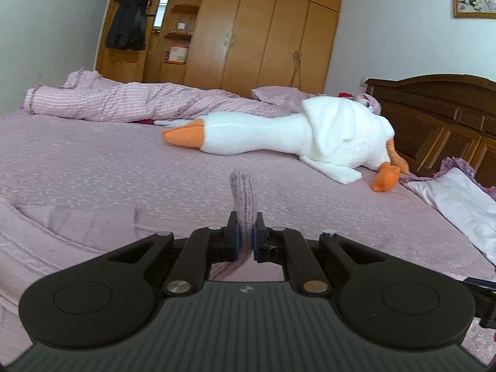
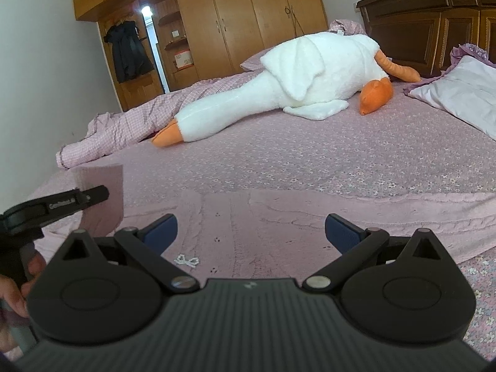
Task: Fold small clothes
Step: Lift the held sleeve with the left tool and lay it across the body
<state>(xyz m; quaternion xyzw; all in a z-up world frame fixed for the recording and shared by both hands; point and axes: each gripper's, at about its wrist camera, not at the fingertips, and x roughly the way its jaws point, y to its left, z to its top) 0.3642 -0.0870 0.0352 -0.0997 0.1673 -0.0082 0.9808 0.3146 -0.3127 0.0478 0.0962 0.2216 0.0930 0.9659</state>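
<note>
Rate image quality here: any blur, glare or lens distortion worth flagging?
Left wrist view: fisheye bends the wardrobe; the goose toy's white neck is blown out. Right wrist view: the headboard curves; the raised sweater edge beside the left gripper looks motion-blurred.

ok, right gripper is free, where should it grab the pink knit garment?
Probably the knit garment's free far edge, from above: it lies flat on the bed, while the left gripper already pinches a lifted part. The right gripper hangs open over its middle.
</note>
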